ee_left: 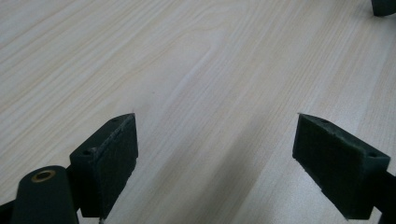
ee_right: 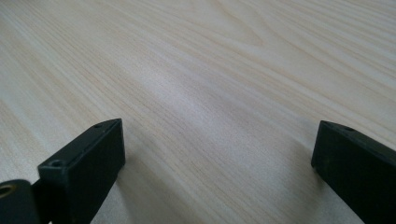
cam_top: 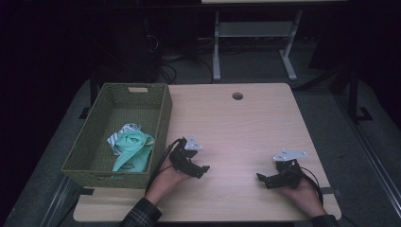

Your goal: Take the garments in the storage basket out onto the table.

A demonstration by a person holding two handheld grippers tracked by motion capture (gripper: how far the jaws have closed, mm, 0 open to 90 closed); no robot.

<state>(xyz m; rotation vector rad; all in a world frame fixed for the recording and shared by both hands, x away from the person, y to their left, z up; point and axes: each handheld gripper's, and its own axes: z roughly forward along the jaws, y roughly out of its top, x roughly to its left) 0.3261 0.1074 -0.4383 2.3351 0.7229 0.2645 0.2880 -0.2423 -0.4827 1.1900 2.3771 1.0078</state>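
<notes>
A green woven basket [cam_top: 156,118] stands at the table's left side, and crumpled mint-green and white cloths [cam_top: 131,144] lie inside it. My left gripper [cam_top: 201,169] rests low on the light wood table [cam_top: 236,123], just right of the basket, and points right. Its jaws stand wide apart over bare wood, and so it is open [ee_left: 215,135]. My right gripper [cam_top: 263,179] sits near the front right and points left toward the other one. It is open too [ee_right: 217,144], with nothing between its pads.
A round cable hole [cam_top: 237,96] marks the table's far edge. Beyond the table stand a grey desk frame [cam_top: 255,33] and tangled cables [cam_top: 165,61] on a dark floor. The tip of the other gripper [ee_left: 384,6] shows at the top right of the left gripper view.
</notes>
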